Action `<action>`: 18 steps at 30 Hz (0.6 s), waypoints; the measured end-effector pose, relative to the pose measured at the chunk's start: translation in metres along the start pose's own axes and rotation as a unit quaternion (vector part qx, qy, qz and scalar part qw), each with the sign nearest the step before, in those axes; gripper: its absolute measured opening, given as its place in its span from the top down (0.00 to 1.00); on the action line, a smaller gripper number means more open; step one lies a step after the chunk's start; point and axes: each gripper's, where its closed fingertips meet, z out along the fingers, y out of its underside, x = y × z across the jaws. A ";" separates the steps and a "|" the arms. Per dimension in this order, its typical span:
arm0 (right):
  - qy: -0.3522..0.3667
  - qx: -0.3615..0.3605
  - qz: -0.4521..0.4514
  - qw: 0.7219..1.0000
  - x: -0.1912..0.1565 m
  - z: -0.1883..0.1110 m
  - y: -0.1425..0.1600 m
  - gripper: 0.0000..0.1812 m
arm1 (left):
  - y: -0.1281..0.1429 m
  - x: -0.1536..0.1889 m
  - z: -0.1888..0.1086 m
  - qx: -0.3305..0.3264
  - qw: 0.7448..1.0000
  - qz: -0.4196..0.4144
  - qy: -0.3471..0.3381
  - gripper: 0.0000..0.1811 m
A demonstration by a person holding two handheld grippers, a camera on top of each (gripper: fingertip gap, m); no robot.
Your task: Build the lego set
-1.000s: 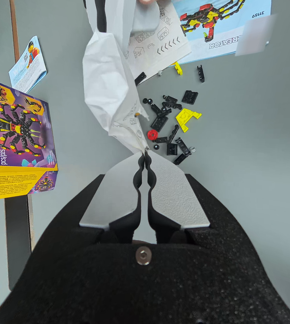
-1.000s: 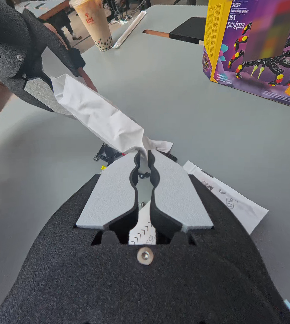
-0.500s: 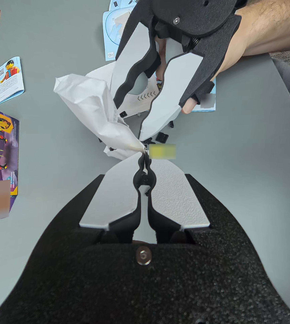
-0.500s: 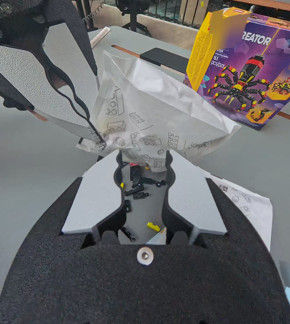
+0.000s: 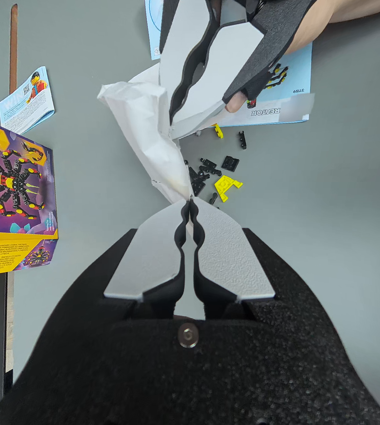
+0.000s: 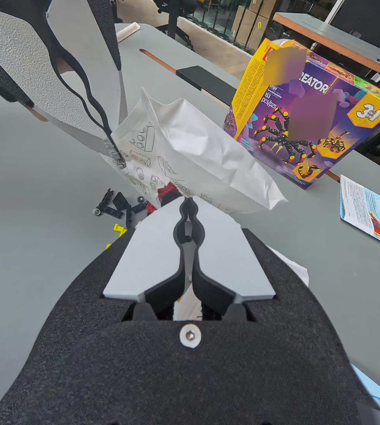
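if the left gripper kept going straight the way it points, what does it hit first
The left gripper is shut on the white paper bag, so the bag comes first; beyond it, probably the right gripper, though depth is unclear.

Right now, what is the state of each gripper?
Left gripper: shut on the paper bag.
Right gripper: shut on the same bag.

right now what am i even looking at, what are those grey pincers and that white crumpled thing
Those are two hand-held grippers; a person squeezes one in each hand, and each carries a camera looking along its fingers. One picture is from the left gripper, the other from the right gripper. Both are shut on a white paper bag, held above the grey table. Below lie loose lego pieces; nearby are the set's box, an instruction booklet and a leaflet.
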 end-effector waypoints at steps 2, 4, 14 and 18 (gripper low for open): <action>-0.012 -0.004 -0.009 1.000 -0.007 -0.001 0.003 1.00 | 0.003 -0.008 -0.004 -0.015 1.000 0.011 -0.020 1.00; -0.031 -0.007 -0.009 0.999 -0.017 0.001 0.008 1.00 | 0.002 -0.016 -0.008 -0.025 0.998 0.027 -0.045 1.00; -0.022 -0.013 -0.032 0.999 -0.002 0.006 0.007 1.00 | -0.013 -0.037 -0.012 -0.029 0.991 0.070 -0.114 1.00; -0.007 -0.006 -0.024 1.000 0.010 0.005 0.005 1.00 | -0.015 -0.031 -0.010 -0.018 0.992 0.063 -0.103 1.00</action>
